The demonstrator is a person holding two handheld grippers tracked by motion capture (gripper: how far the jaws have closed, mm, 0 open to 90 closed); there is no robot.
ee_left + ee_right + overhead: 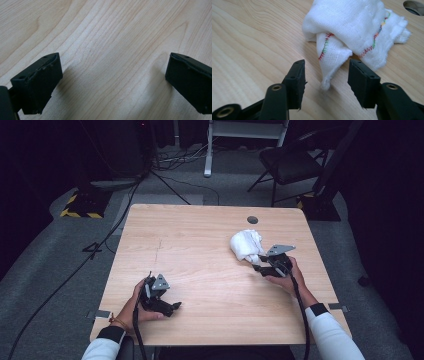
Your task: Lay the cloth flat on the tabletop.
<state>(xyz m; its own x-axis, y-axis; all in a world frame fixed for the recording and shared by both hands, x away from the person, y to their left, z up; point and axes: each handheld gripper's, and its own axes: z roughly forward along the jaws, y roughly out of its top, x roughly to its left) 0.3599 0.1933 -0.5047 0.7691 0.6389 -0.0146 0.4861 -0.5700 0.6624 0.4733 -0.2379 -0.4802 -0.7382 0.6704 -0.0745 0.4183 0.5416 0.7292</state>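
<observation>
Your left gripper [172, 307] rests low at the near left of the table [200, 250], jaws spread over bare wood, likely parked. Farther right, your right gripper [325, 75] stands spread astride a hanging corner of the crumpled white cloth [352, 30], probably poised to pinch it.

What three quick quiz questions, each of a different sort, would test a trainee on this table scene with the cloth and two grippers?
1. True or false: the right gripper has its jaws shut on the crumpled white cloth with coloured stitching.
2. What lies between the left gripper's jaws? A) the cloth B) bare light wooden table C) a cable
3. Fill in: a hanging corner of the cloth sits ____ the right gripper's open jaws.

Key: 1 false, the jaws stand open on either side of the corner; 2 B; 3 between.
</observation>
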